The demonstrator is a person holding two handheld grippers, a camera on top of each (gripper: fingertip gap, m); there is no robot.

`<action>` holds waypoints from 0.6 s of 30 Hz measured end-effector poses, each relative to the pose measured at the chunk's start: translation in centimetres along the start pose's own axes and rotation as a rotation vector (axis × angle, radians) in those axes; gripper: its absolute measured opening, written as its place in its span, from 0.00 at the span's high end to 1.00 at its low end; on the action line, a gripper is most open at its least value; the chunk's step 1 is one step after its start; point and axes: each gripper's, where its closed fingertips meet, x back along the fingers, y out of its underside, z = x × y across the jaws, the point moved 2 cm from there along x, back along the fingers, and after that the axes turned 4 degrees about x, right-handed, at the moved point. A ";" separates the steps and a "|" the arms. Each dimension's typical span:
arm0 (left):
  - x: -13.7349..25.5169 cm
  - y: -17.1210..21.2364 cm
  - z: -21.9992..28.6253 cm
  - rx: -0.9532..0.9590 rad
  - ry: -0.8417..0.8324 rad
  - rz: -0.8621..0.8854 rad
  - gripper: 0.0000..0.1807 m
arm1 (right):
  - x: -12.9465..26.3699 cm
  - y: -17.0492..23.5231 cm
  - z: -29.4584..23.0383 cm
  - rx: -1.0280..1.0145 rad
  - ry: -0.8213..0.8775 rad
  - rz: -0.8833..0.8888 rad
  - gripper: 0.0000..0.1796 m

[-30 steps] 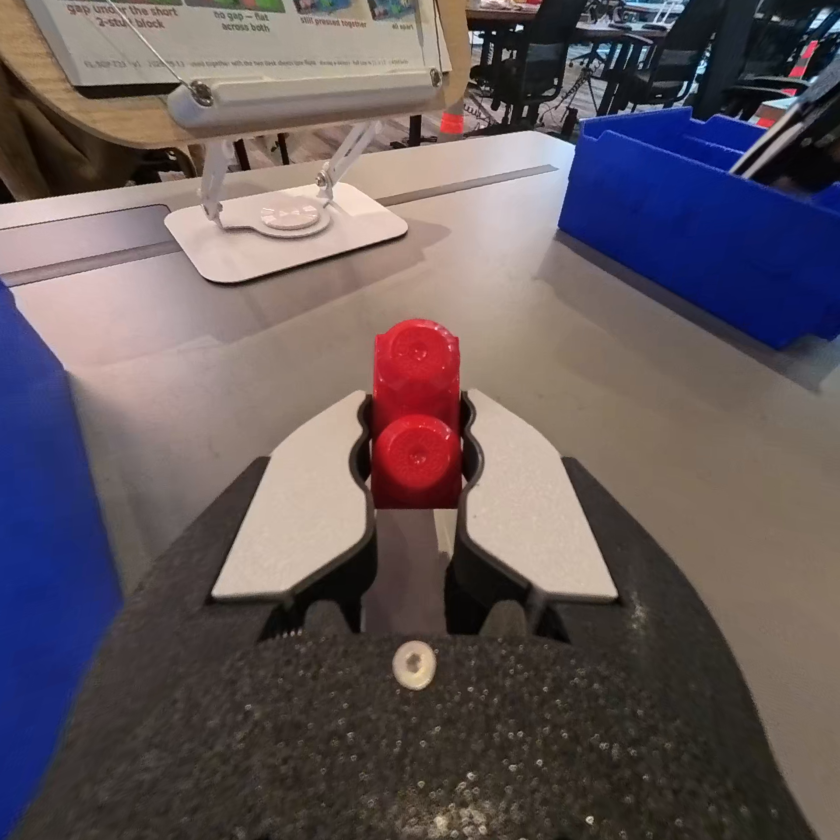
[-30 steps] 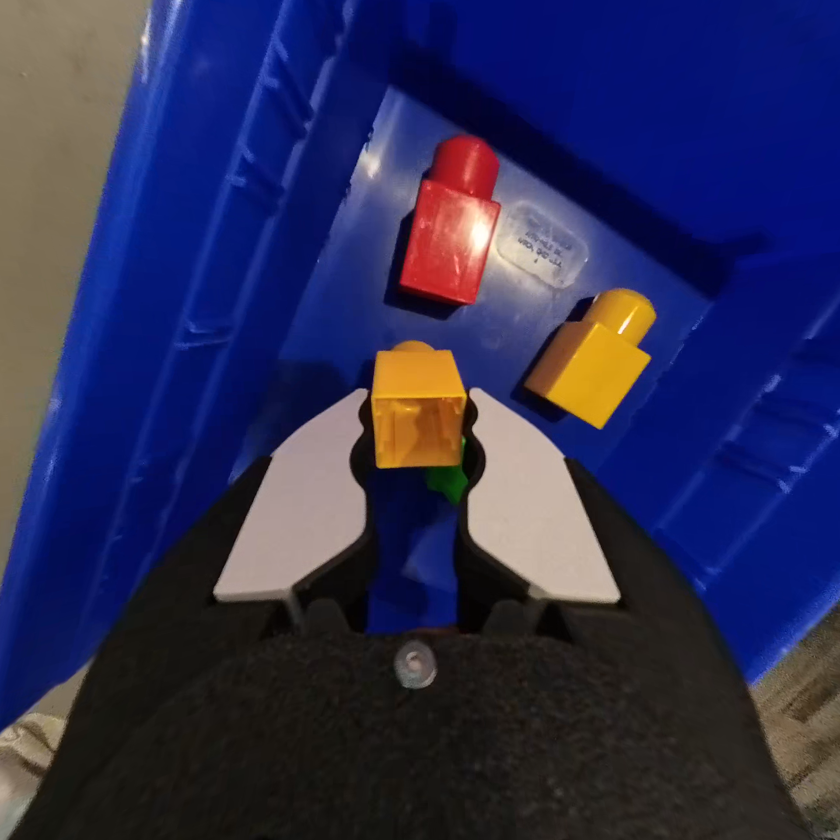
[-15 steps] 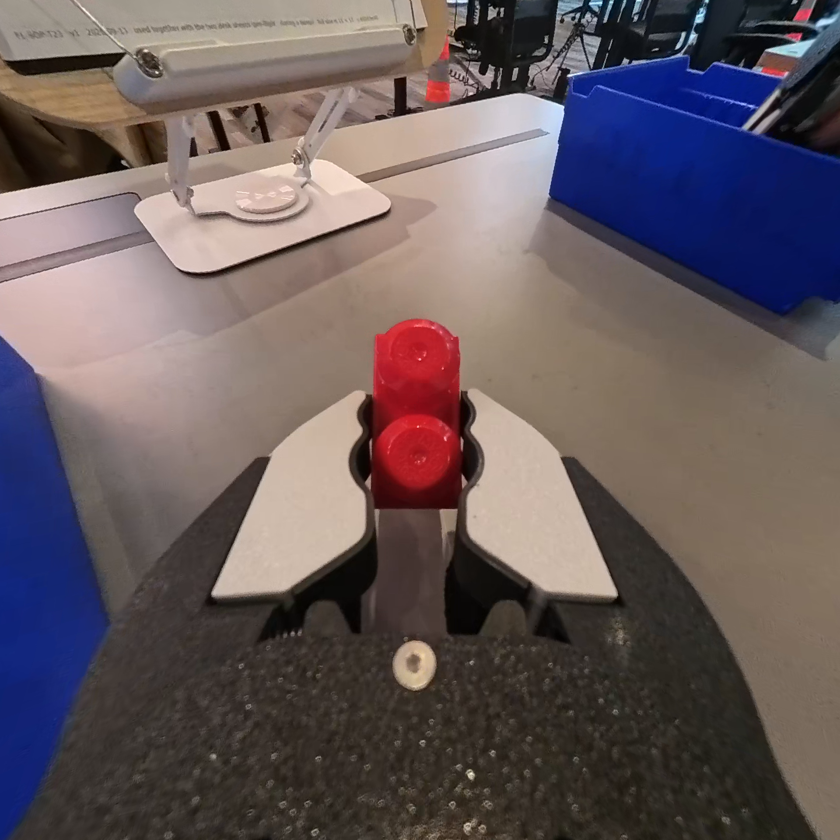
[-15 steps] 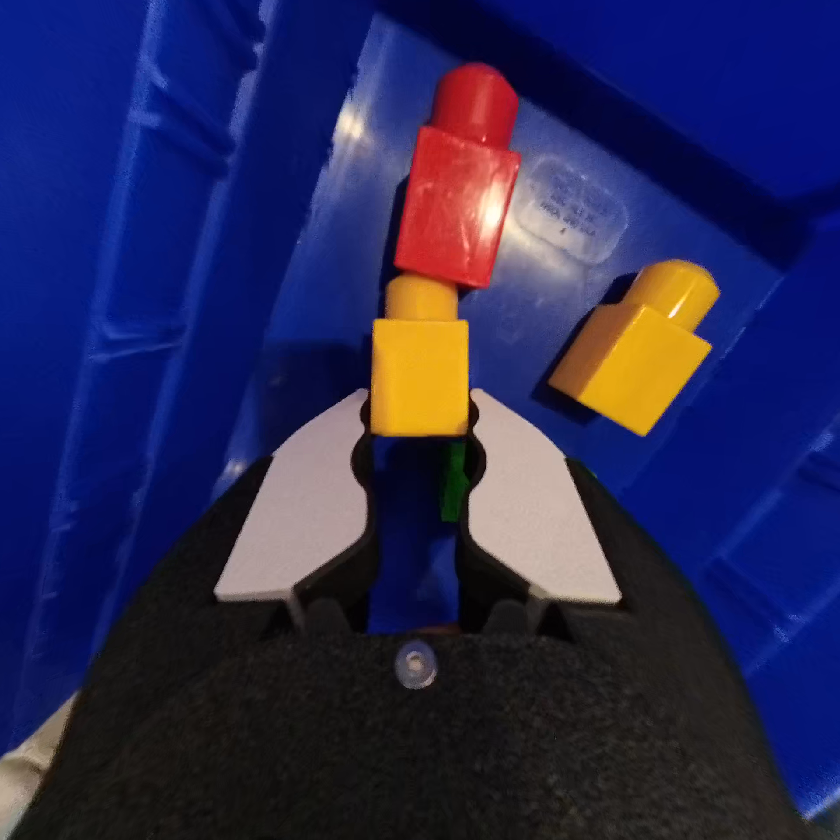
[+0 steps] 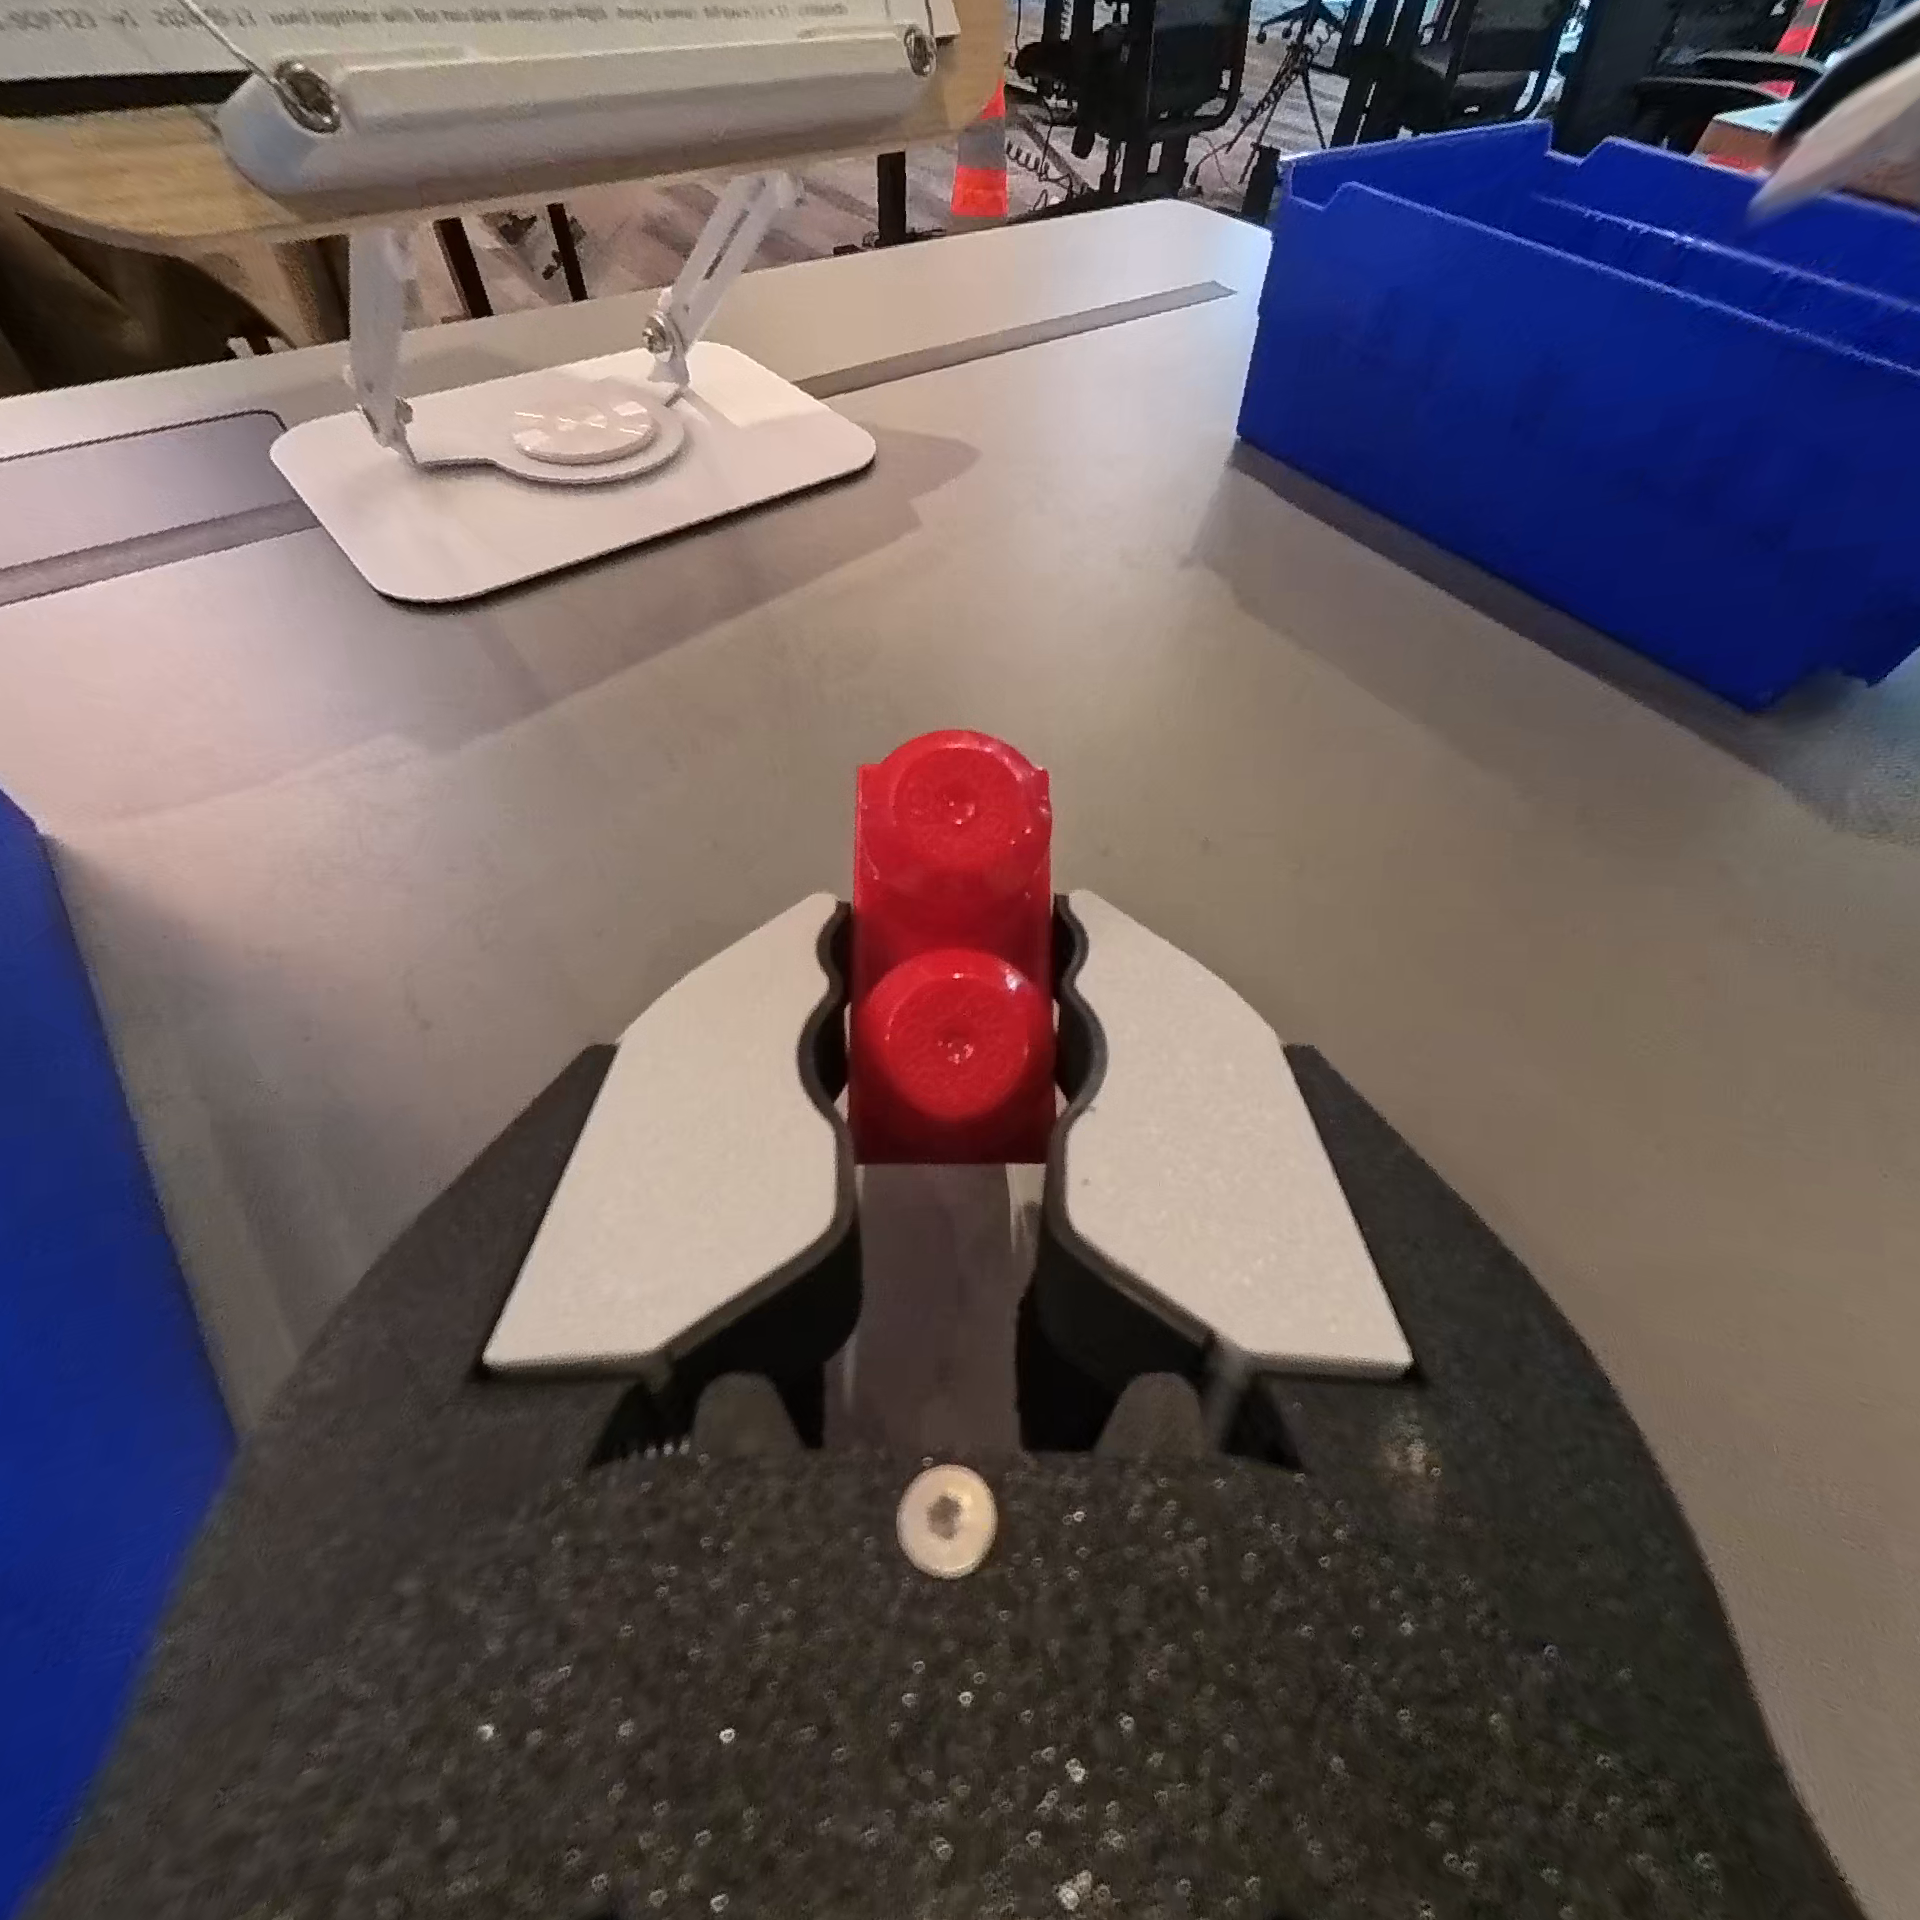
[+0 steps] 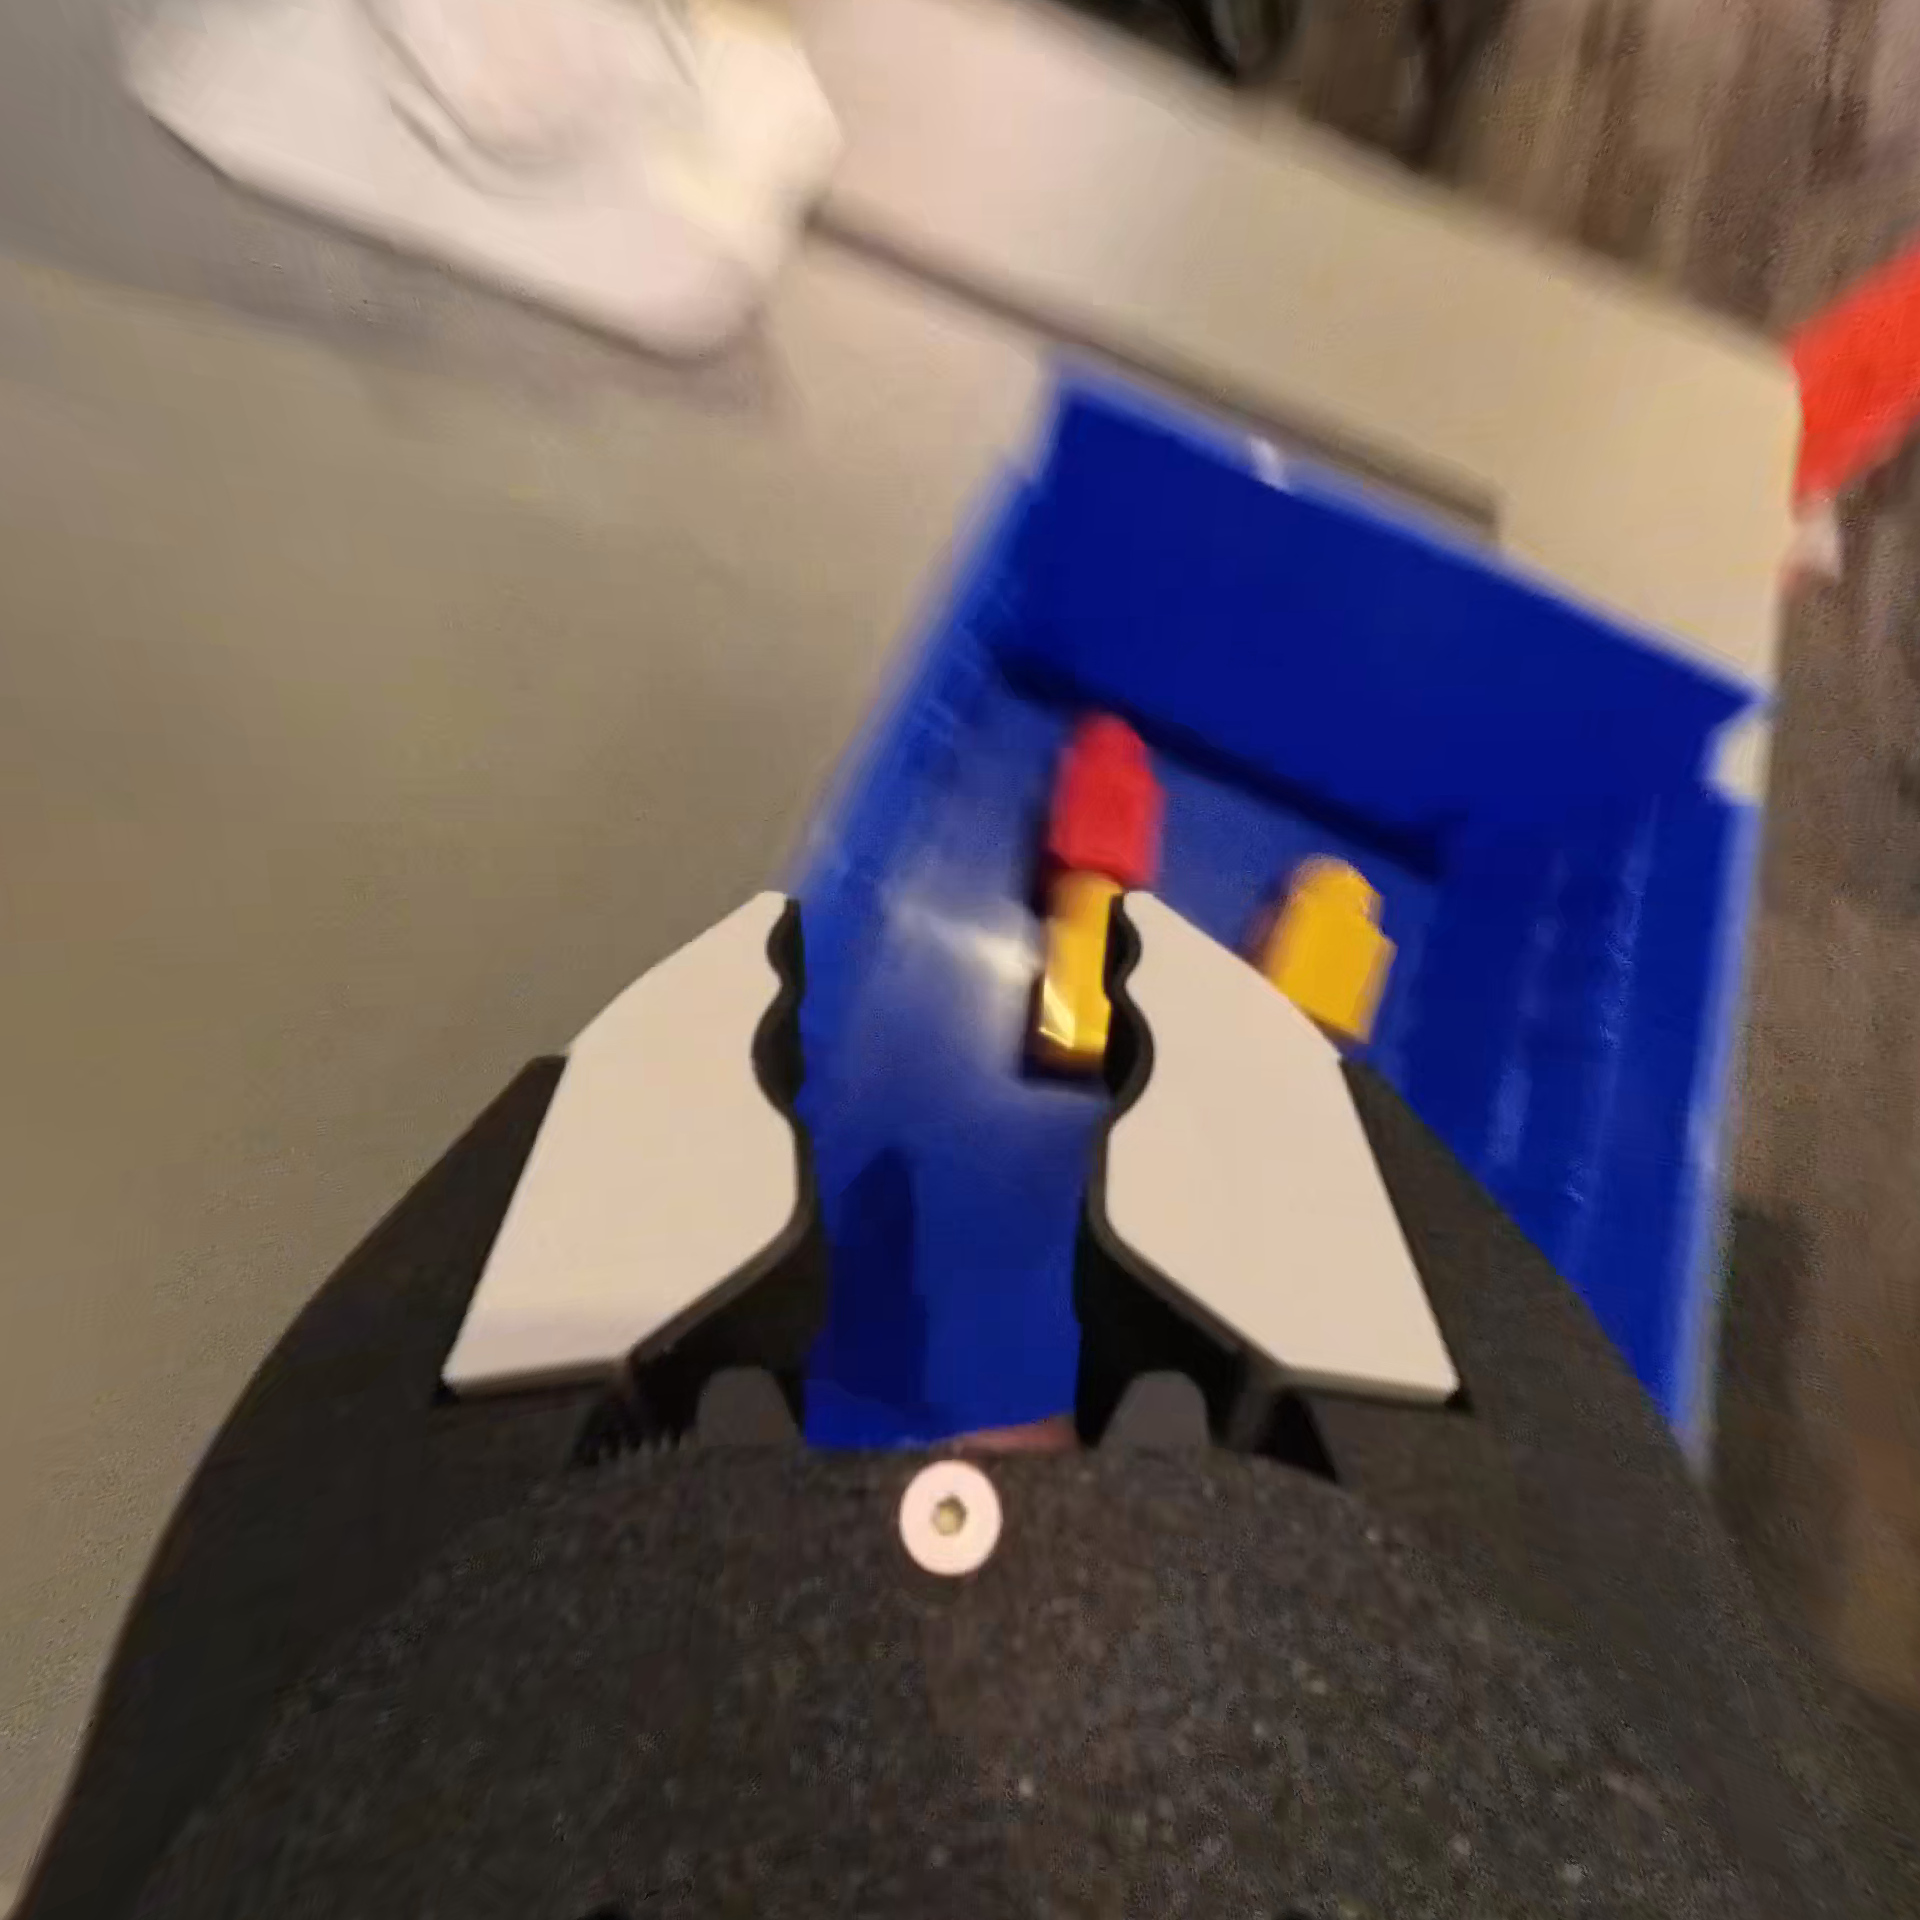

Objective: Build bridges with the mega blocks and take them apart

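A: Red two-stud plastic mega block (image 5: 951, 956): our left hand-held gripper (image 5: 951, 1023) clamps it, long axis toward 12 o'clock, above the grey bench (image 5: 1351, 831).

B: Our right hand-held gripper (image 6: 956, 997) gapes empty; the small yellow plastic block (image 6: 1075, 987) lies in the blue plastic bin (image 6: 1299, 644) at 12 o'clock.

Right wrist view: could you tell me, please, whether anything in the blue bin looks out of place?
Nothing is damaged. Three blocks in the blue bin lie on their sides: red block, yellow block, another yellow block.

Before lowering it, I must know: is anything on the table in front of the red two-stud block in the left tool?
Nothing visible: grey table ahead of red two-stud plastic block is bare.
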 end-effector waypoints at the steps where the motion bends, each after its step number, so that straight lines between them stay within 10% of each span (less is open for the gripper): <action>1: 0.0 0.0 0.0 -0.003 -0.001 0.001 0.80 | 1.7 -1.7 -3.0 -0.005 -0.073 0.146 0.69; 6: -0.1 -0.1 0.2 -0.043 -0.014 0.002 0.80 | 4.3 -2.5 -21.1 -0.067 -0.689 0.529 0.74; 15: -0.2 0.3 0.6 -0.031 0.041 -0.027 0.80 | 0.9 1.3 -24.4 -0.005 -0.740 0.507 0.72; 18: 0.1 -0.2 3.2 -0.031 0.338 -0.102 0.80 | 1.1 1.6 -25.3 0.055 -0.826 0.473 0.72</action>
